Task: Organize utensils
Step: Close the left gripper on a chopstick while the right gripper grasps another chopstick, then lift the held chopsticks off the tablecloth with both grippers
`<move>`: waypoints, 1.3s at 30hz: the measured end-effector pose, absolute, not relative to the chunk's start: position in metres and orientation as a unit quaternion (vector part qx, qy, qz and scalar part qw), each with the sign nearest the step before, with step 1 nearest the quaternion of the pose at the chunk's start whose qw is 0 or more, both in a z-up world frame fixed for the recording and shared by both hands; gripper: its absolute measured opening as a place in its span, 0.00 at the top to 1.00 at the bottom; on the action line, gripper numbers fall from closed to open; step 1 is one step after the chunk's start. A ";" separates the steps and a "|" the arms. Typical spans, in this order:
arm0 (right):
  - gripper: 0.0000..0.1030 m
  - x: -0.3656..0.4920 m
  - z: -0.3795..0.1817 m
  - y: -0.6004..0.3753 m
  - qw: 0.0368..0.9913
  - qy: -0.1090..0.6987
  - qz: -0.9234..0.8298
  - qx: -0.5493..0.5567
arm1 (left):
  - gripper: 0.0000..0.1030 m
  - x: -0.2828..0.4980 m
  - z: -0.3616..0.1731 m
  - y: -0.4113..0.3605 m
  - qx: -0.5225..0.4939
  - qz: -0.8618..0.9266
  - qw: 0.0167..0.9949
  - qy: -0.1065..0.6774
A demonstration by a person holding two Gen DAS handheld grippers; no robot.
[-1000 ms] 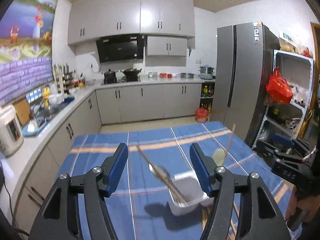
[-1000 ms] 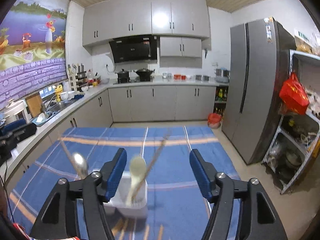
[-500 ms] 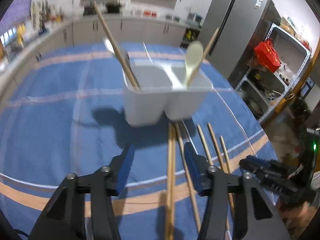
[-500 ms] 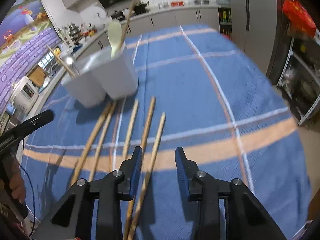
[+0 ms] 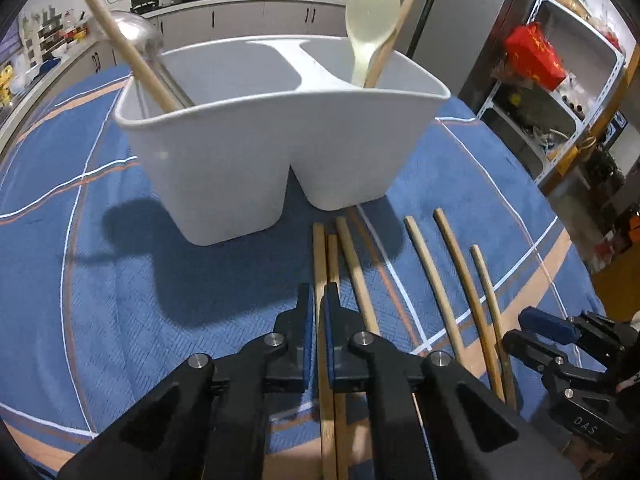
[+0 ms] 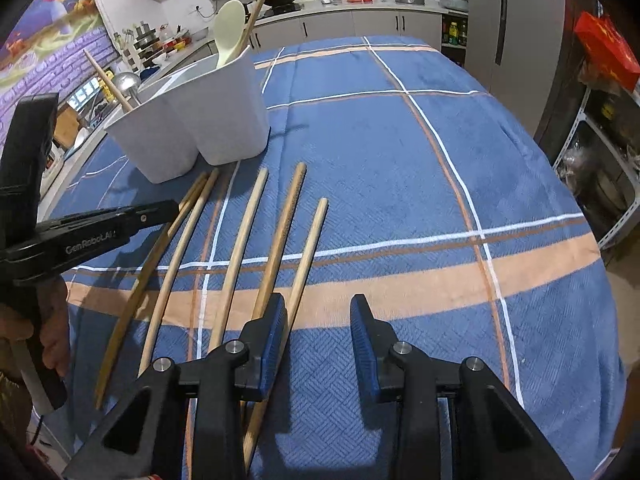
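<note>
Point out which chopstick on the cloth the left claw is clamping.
The leftmost chopstick: it alone runs between the left claw fingers; the other five lie free to its right.

On my table, a two-compartment holder [image 5: 256, 152] stands ahead. A chopstick [image 5: 120, 40] and ladle [image 5: 136, 32] lean in its left compartment, a spoon [image 5: 370, 12] and another chopstick [image 5: 400, 16] in its right. Six chopsticks [image 6: 276, 236] lie side by side before it on the cloth [image 6: 400, 168].

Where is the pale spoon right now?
The pale spoon stands bowl-up in the right compartment of the white holder, leaning beside a wooden stick; in the right wrist view it shows at upper left.
</note>
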State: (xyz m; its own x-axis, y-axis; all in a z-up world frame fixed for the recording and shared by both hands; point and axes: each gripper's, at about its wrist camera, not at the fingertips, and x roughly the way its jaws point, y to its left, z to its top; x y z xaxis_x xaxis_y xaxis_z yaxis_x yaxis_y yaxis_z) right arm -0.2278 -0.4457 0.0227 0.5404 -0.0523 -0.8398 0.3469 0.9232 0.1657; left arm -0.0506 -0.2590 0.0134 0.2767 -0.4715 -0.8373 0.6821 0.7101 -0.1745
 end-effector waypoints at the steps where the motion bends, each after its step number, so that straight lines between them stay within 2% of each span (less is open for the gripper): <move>1: 0.64 -0.227 0.022 -0.446 0.864 0.465 -0.116 0.157 | 0.98 -0.049 0.013 -0.259 0.108 -0.366 0.790 0.480; 12: 0.65 -0.193 0.022 -0.433 0.853 0.495 -0.146 0.076 | 1.00 -0.059 0.018 -0.281 0.176 -0.334 0.806 0.457; 13: 0.67 -0.191 0.023 -0.435 0.850 0.499 -0.147 0.080 | 1.00 -0.060 0.019 -0.282 0.185 -0.328 0.808 0.453; 15: 0.81 -0.190 0.023 -0.439 0.845 0.505 -0.153 0.083 | 1.00 -0.062 0.019 -0.279 0.189 -0.318 0.811 0.454; 18: 0.87 -0.198 0.024 -0.446 0.840 0.511 -0.162 0.084 | 1.00 -0.059 0.015 -0.258 0.168 -0.304 0.811 0.470; 29: 0.86 -0.255 0.024 -0.472 0.832 0.519 -0.169 0.095 | 0.99 -0.072 0.027 -0.196 0.069 -0.344 0.795 0.495; 31: 0.86 -0.261 0.024 -0.473 0.835 0.515 -0.170 0.096 | 0.93 -0.078 0.030 -0.203 0.062 -0.363 0.788 0.494; 39: 0.85 -0.265 0.024 -0.466 0.838 0.506 -0.180 0.094 | 0.93 -0.076 0.017 -0.262 0.102 -0.378 0.781 0.487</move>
State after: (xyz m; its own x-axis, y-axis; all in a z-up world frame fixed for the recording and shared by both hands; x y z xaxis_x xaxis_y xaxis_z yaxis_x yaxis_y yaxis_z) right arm -0.2646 -0.4658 0.0243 0.4220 -0.2066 -0.8827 0.3977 0.9172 -0.0246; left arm -0.0764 -0.2624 0.0173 0.2401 -0.4900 -0.8380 0.6892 0.6940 -0.2083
